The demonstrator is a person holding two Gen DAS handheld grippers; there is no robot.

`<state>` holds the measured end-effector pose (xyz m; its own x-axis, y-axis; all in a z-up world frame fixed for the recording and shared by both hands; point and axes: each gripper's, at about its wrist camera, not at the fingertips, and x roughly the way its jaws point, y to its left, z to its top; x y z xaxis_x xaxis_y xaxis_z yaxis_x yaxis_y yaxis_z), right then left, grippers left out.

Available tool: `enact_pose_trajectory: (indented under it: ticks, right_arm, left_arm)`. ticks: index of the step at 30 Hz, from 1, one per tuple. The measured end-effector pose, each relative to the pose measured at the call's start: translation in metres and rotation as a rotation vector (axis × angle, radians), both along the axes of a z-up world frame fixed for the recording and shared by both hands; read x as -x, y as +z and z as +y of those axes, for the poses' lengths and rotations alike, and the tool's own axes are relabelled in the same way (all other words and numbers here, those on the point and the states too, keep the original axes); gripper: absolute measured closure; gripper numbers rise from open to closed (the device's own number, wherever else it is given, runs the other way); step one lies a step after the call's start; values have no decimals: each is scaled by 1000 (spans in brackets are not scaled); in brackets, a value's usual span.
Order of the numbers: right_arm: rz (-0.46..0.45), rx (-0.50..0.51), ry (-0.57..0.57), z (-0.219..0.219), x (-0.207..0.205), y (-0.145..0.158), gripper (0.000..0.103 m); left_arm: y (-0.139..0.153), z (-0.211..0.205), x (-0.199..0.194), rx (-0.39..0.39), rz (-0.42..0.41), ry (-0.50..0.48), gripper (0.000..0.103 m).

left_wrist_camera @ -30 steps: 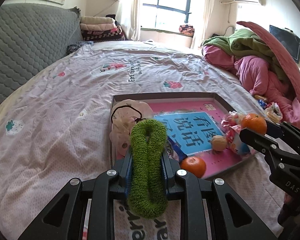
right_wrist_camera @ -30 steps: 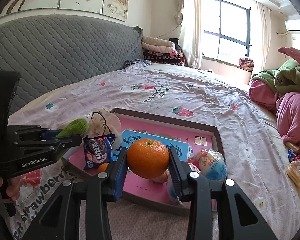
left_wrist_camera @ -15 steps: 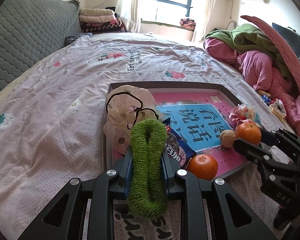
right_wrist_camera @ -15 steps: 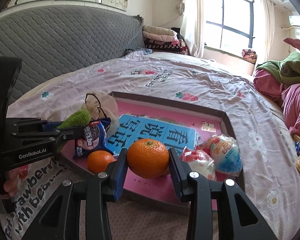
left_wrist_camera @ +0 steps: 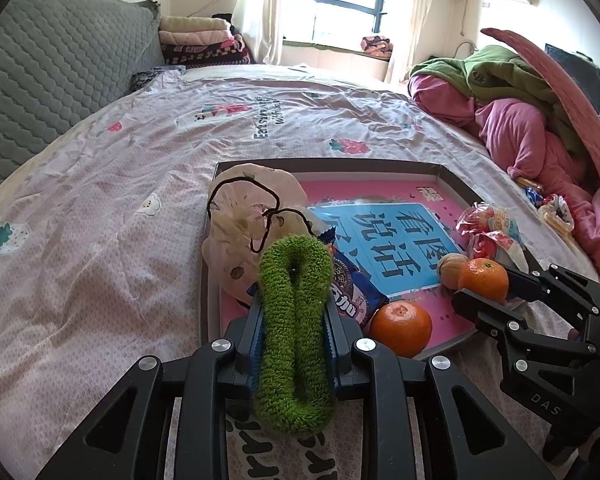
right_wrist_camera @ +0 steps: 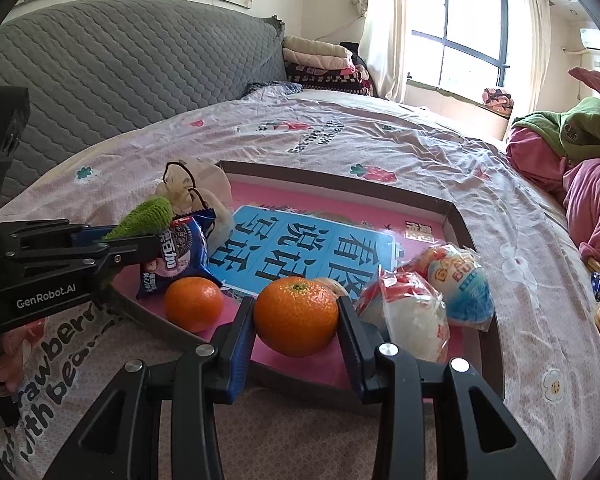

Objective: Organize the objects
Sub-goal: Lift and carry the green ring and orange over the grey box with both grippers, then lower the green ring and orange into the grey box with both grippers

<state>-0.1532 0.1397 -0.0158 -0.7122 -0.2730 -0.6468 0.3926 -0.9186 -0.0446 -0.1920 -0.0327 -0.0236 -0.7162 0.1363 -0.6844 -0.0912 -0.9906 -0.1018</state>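
— Left wrist view first: what's in that claw?

— The left gripper point(left_wrist_camera: 294, 316) is closed tight on a fuzzy green loop point(left_wrist_camera: 294, 320), a thick knitted thing folded double so its rounded end sticks up past the fingertips. It hangs over the near left corner of the tray point(left_wrist_camera: 452, 178).

— And the tray itself?

— Shallow, dark-rimmed, pink inside, lying on the bedspread point(left_wrist_camera: 100, 208). A blue card with big dark characters point(left_wrist_camera: 384, 240) lies flat in the middle. At the left end a pale drawstring pouch point(left_wrist_camera: 244, 220) slumps against the rim, and a blue cookie packet point(right_wrist_camera: 180, 252) leans beside it.

— The other claw?

— The right gripper point(right_wrist_camera: 296, 314) has its blue pads point(right_wrist_camera: 240, 344) pressed on both sides of an orange point(right_wrist_camera: 296, 314), bright, dimpled skin, green stem spot facing up. It's held over the near edge of the tray. A second orange point(right_wrist_camera: 194, 302) sits in the tray just to its left, near the packet.

— Anything to the right?

— Two crinkly snack bags point(right_wrist_camera: 432, 300), red, white and blue, piled together in the tray's right end, with a small tan nut point(left_wrist_camera: 452, 270) just beside the held orange.
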Motion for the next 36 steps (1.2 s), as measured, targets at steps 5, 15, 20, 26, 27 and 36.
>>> enact_pose_trajectory:
  ticks: [5, 15, 20, 26, 27, 36]
  right_arm:
    - [-6, 3, -6, 1, 1, -1, 63]
    - [-42, 44, -39, 13, 7, -3, 63]
    - [-57, 62, -58, 19, 9, -4, 63]
    - [-60, 68, -66, 21, 8, -3, 63]
    - [-59, 68, -68, 21, 8, -3, 63]
    - [-33, 87, -65, 23, 2, 6, 60]
  left_arm:
    - [-1, 0, 0, 2, -2, -1, 76]
    - [-2, 3, -3, 23, 2, 1, 73]
    - [-2, 4, -3, 32, 1, 0, 67]
    - [-4, 1, -3, 22, -11, 4, 61]
    - [-4, 1, -3, 22, -12, 4, 60]
    - [-4, 0, -2, 21, -23, 3, 50]
